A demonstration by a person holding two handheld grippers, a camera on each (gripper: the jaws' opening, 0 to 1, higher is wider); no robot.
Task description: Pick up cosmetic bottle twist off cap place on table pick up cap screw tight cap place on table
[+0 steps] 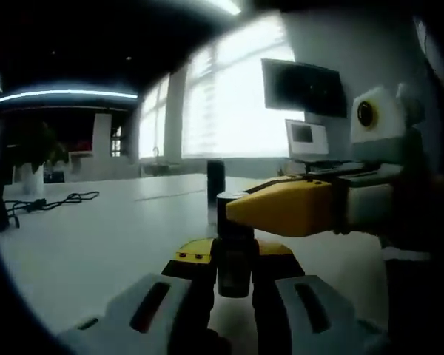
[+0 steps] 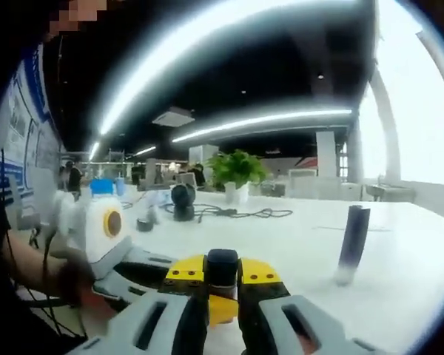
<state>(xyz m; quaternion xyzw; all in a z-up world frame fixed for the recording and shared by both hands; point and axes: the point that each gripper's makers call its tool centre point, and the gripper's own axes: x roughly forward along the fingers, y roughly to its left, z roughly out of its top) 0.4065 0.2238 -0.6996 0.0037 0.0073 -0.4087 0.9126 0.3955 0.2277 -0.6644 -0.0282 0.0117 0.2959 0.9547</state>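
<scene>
At lower centre of the left gripper view, the left gripper (image 1: 233,277) clamps a dark cylindrical cosmetic bottle (image 1: 234,251). The right gripper (image 2: 222,285), lower centre of its view, pinches its black cap (image 2: 222,268) above the white table (image 2: 399,281).

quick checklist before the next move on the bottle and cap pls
1. Left gripper holds the bottle body between its fingers: ok, shut on it.
2. Right gripper is on the cap: ok, its fingers are shut on the dark top; its yellow fingers reach the bottle top in the left gripper view.
3. Cap loosened or tight: cannot tell.
4. Bottle upright in the grasp: ok, it looks roughly vertical in the left gripper view.
5. Bare table near for a set-down: ok, white surface ahead.
6. Other dark upright item on the table stands apart from the grippers: ok.
</scene>
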